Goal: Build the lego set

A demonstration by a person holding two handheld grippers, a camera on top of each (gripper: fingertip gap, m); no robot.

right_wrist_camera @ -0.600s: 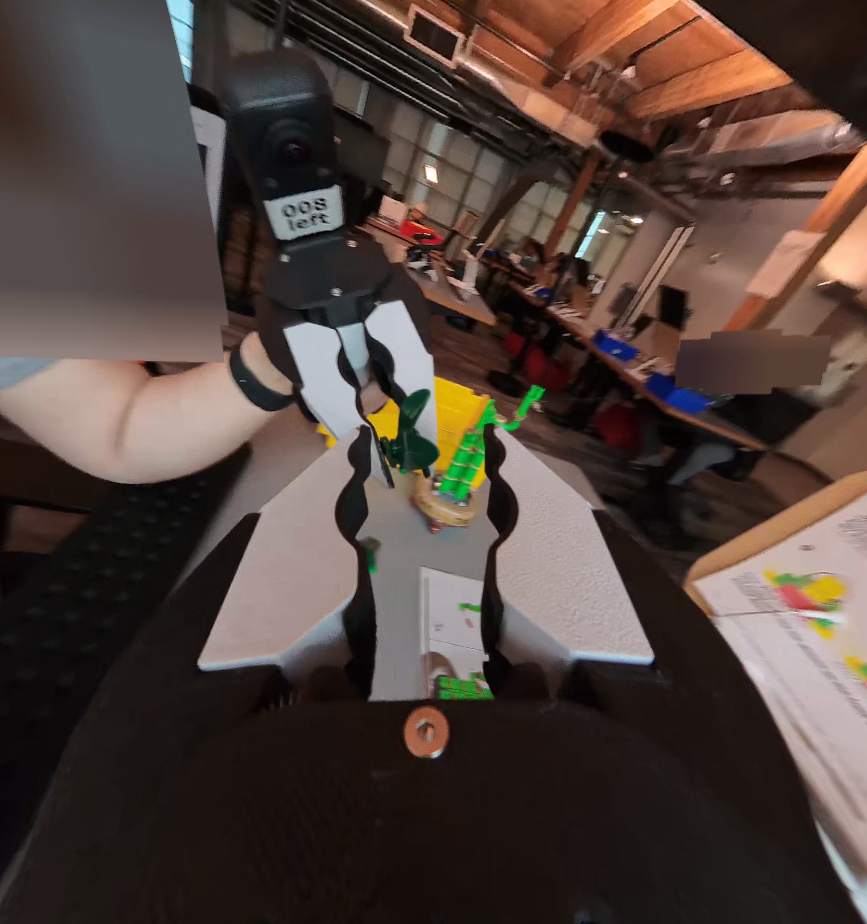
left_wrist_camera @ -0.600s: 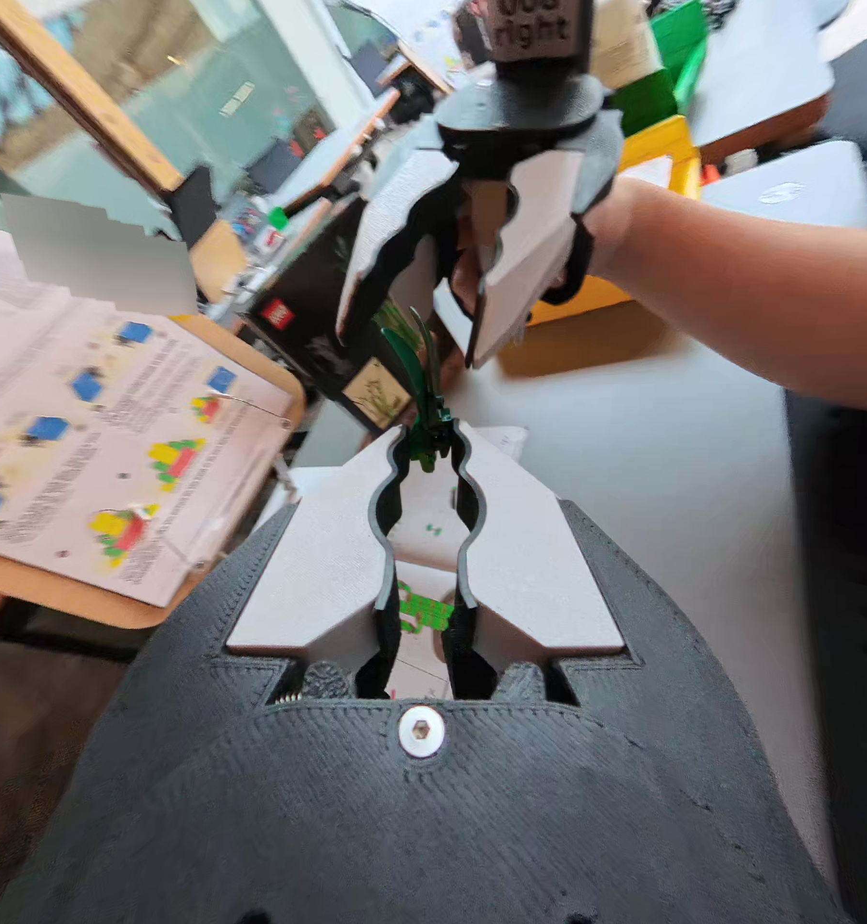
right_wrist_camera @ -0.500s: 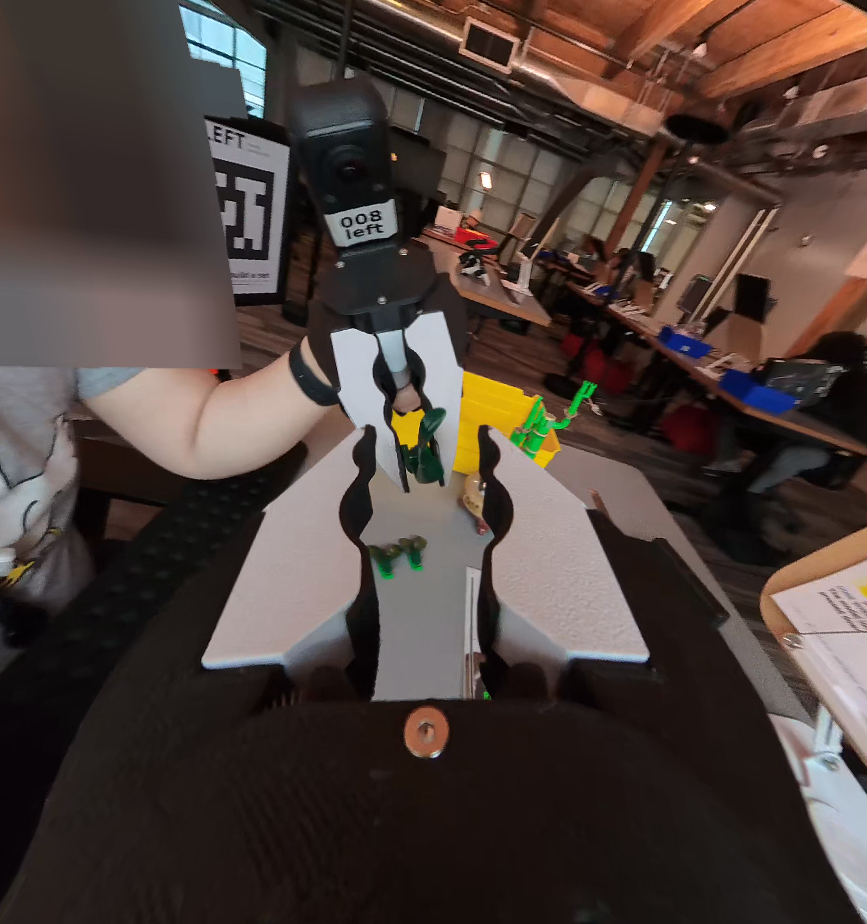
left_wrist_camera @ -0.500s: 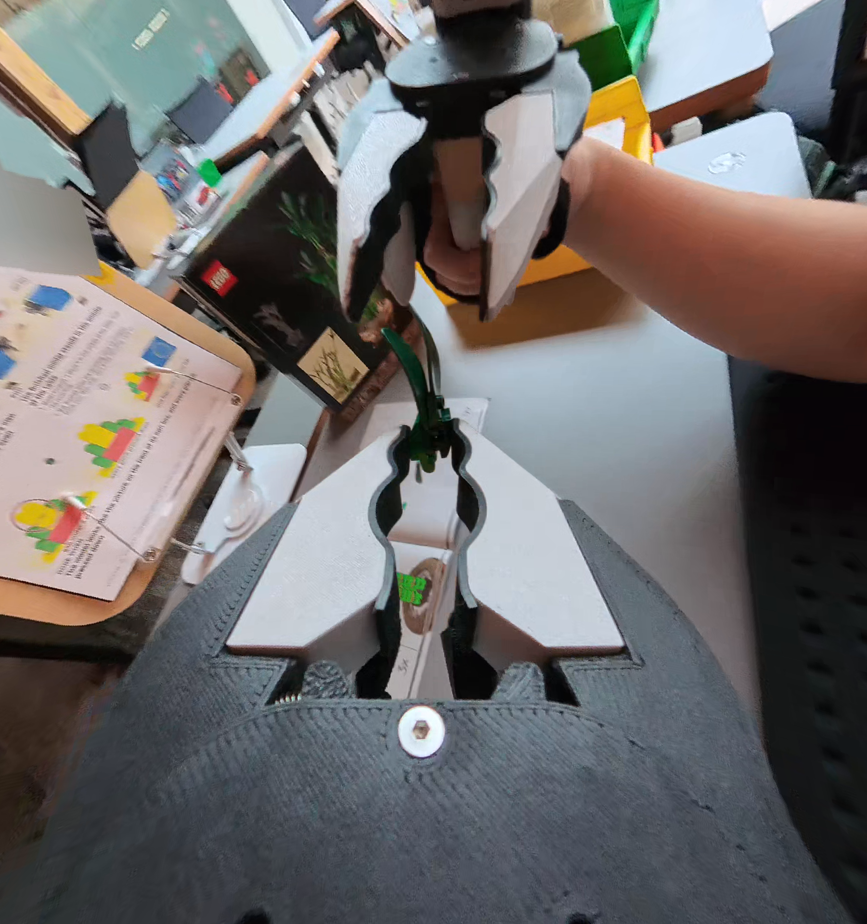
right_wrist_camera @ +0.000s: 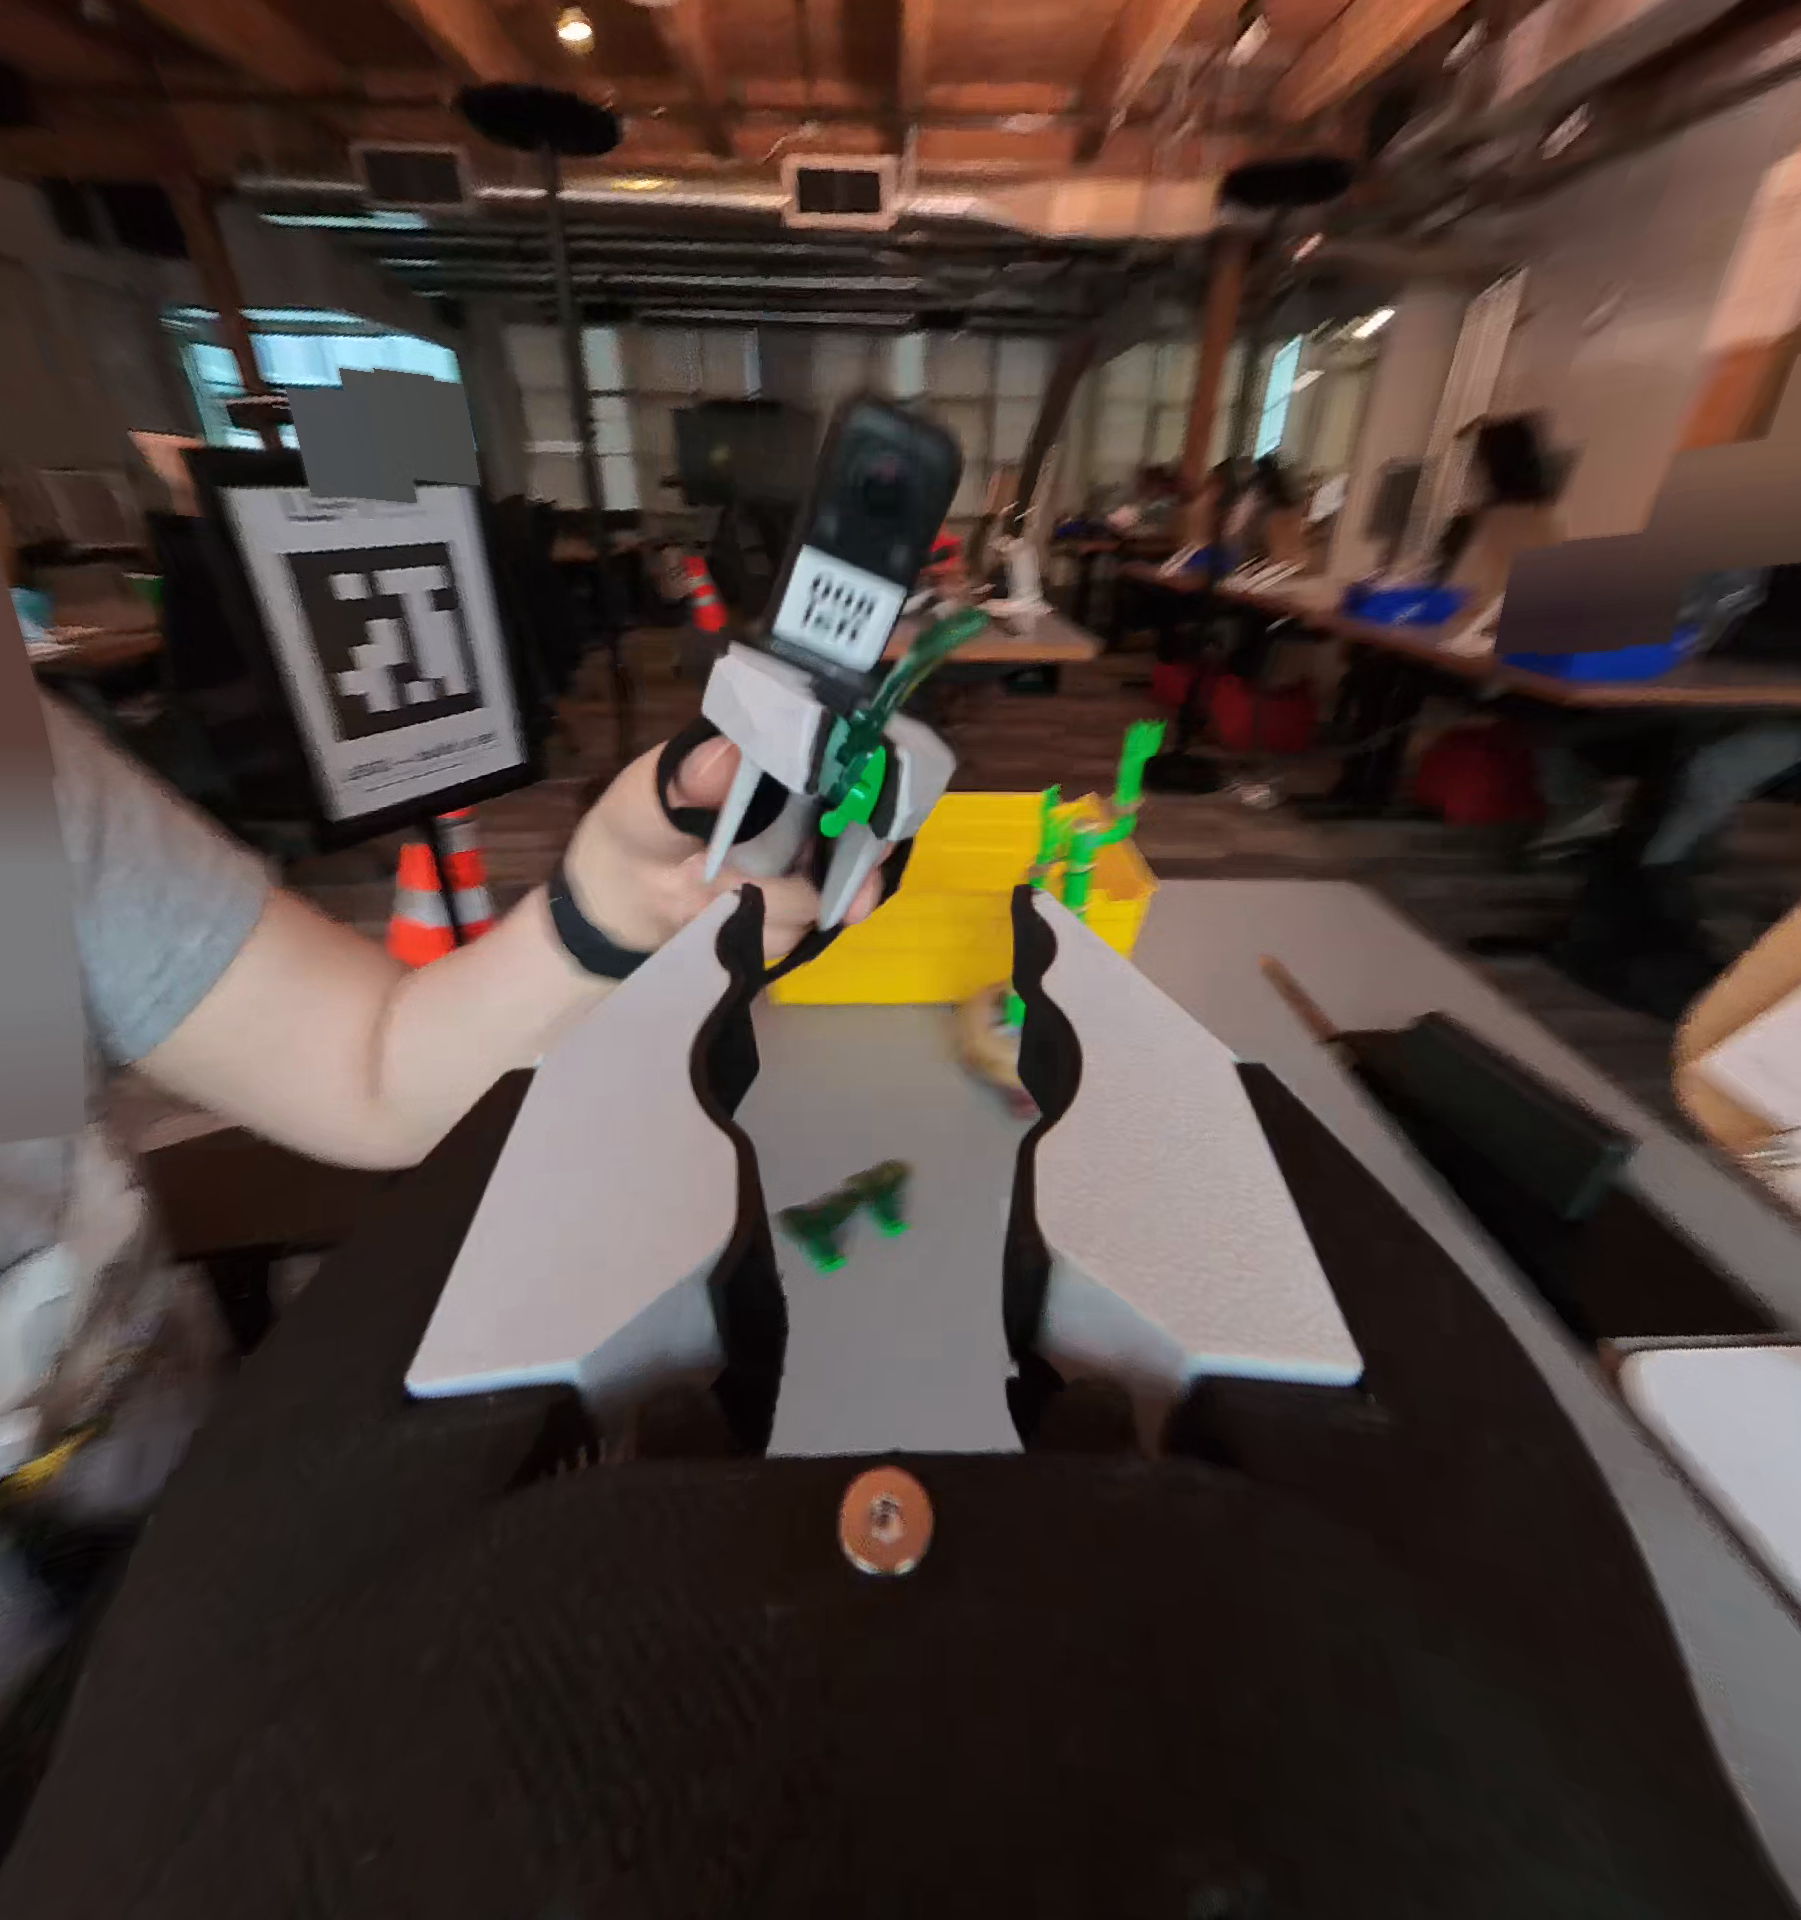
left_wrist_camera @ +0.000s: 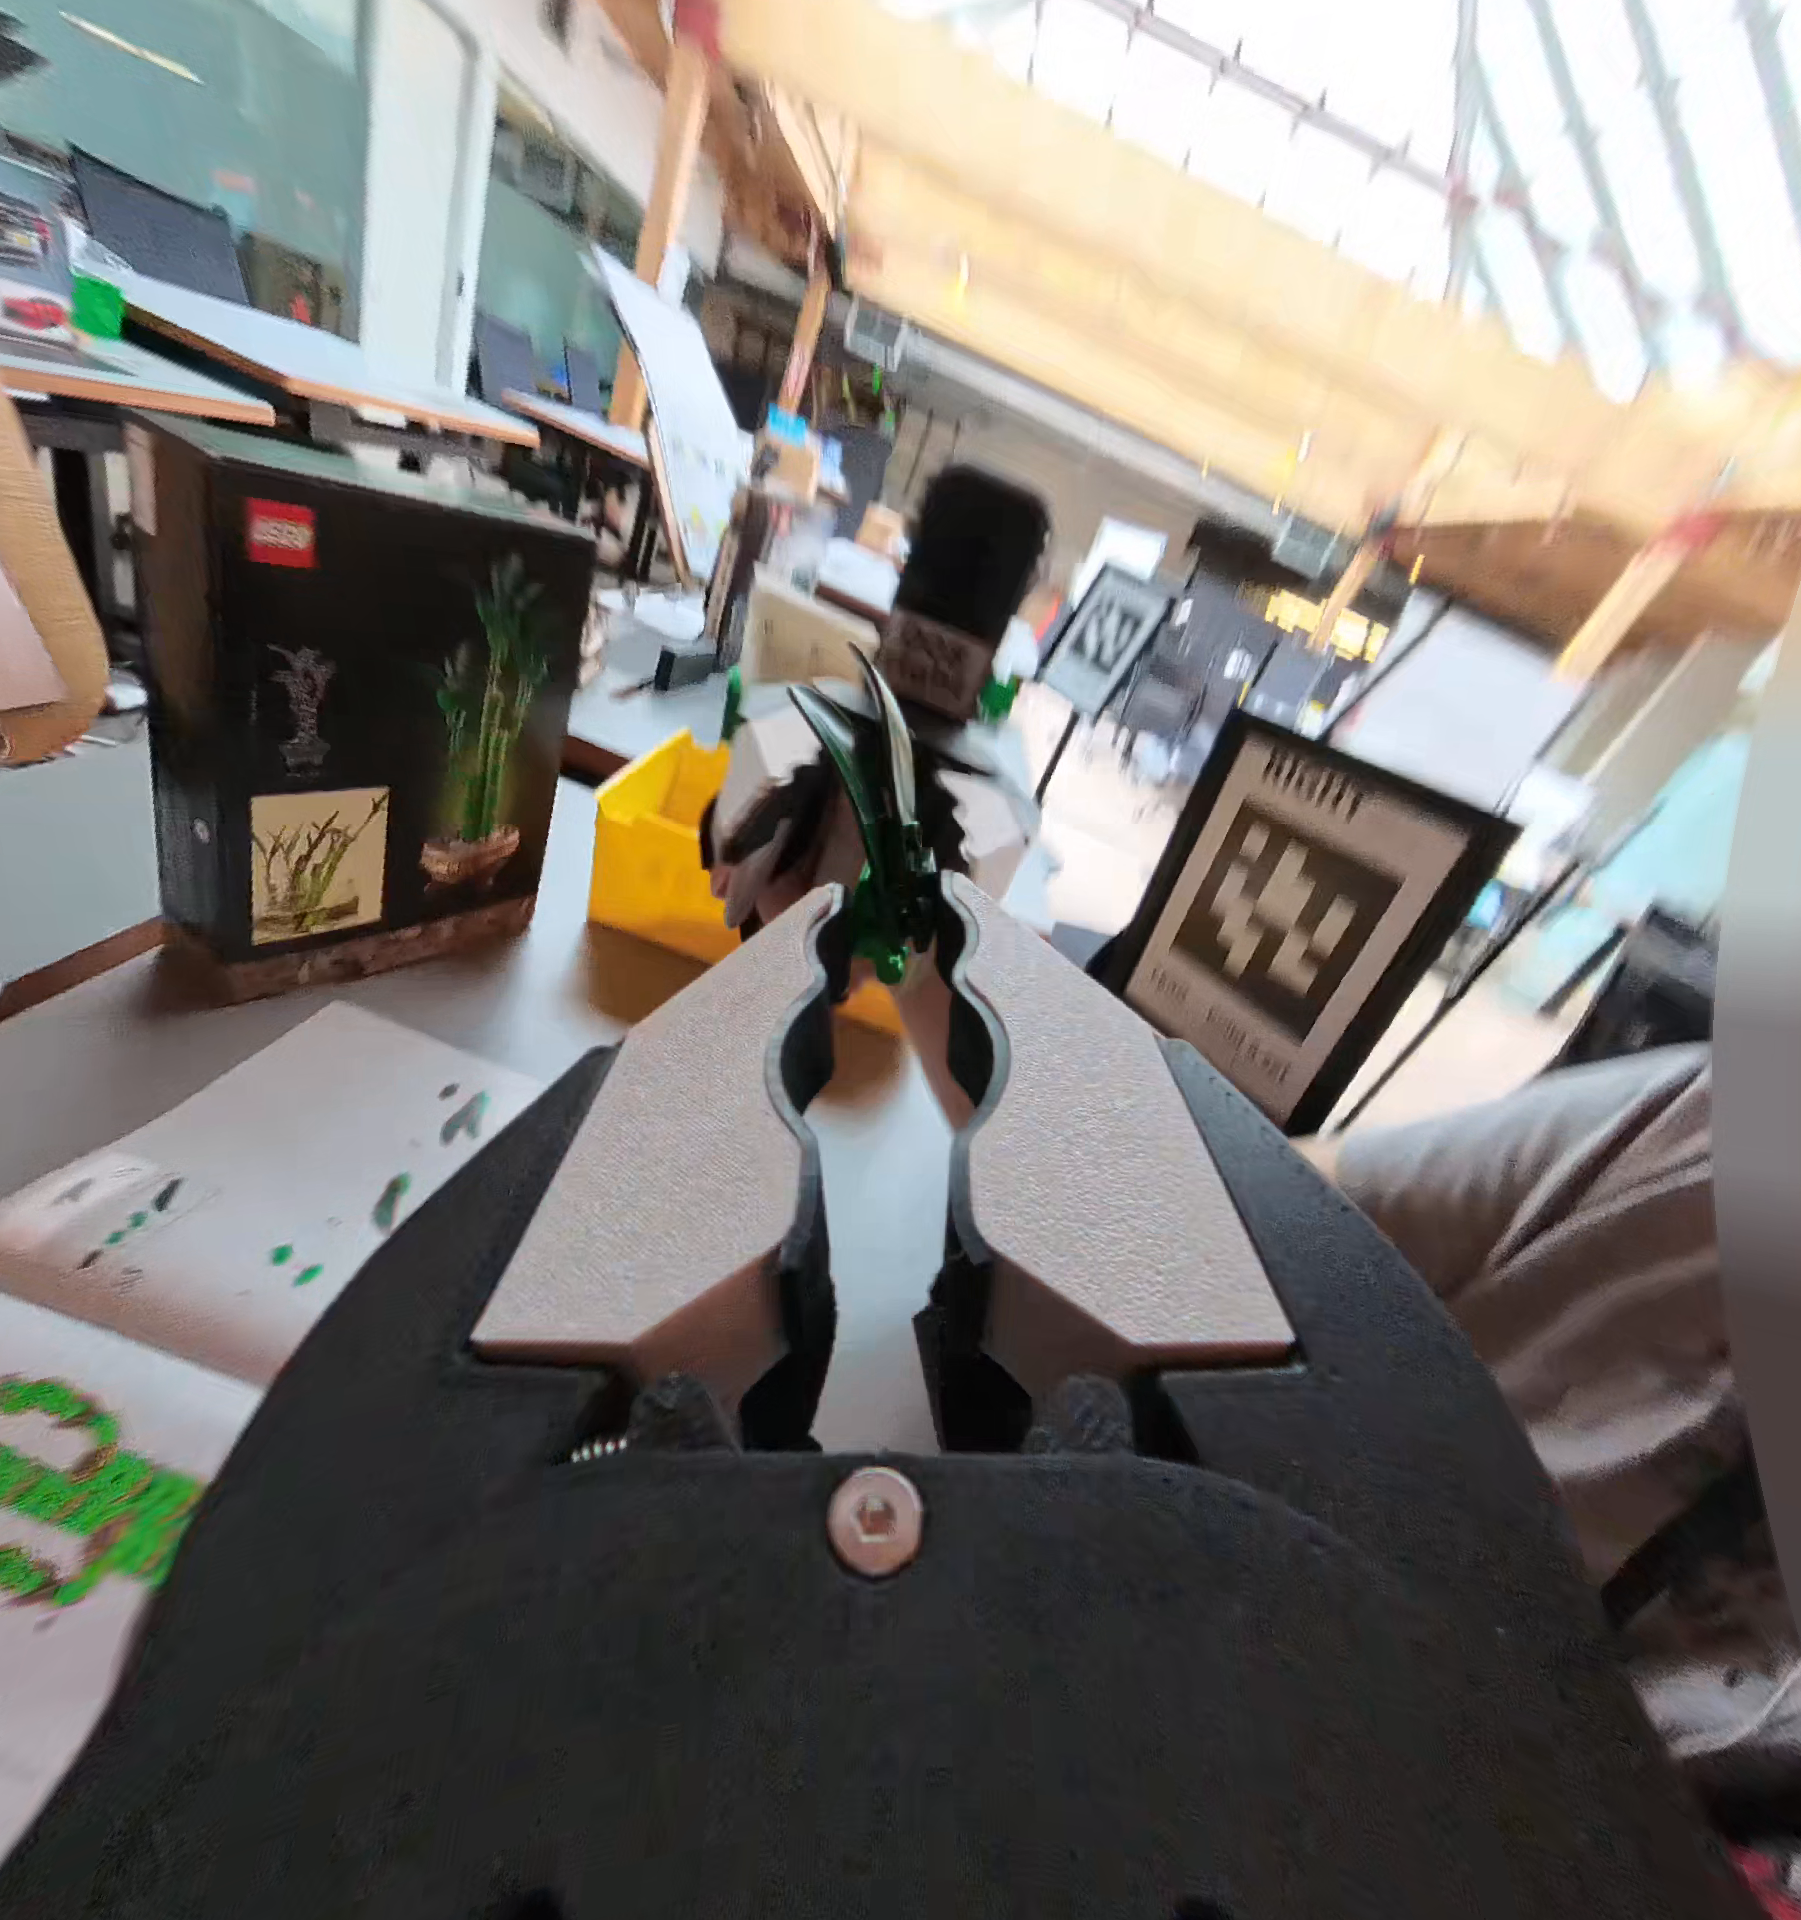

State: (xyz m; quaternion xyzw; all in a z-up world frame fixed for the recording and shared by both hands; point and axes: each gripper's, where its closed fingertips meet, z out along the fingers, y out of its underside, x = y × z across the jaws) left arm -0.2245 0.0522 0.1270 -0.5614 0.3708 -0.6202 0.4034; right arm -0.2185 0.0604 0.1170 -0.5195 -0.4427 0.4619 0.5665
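Left wrist view: left of the left claw (left_wrist_camera: 888, 914) lie a white sheet (left_wrist_camera: 252, 1132) with loose green bits and the dark set box (left_wrist_camera: 356, 727) on the table (left_wrist_camera: 65, 1029). At its tips the left claw is clamped on a dark green leaf piece (left_wrist_camera: 891, 831), blades pointing up. Half a second ago this claw looked down at the table; it has since been raised and levelled. The right claw (left_wrist_camera: 823, 821) lies just beyond, blurred.

Right wrist view: the right claw (right_wrist_camera: 880, 909) is spread wide and carries nothing. Between its fingers, two small green pieces (right_wrist_camera: 849, 1205) rest on the table (right_wrist_camera: 1395, 987). Ahead and to the right stands the bamboo model (right_wrist_camera: 1083, 821), before a yellow bin (right_wrist_camera: 937, 914).

Judgement: the leaf is lifted clear, probably for fitting to the stalks or a handover
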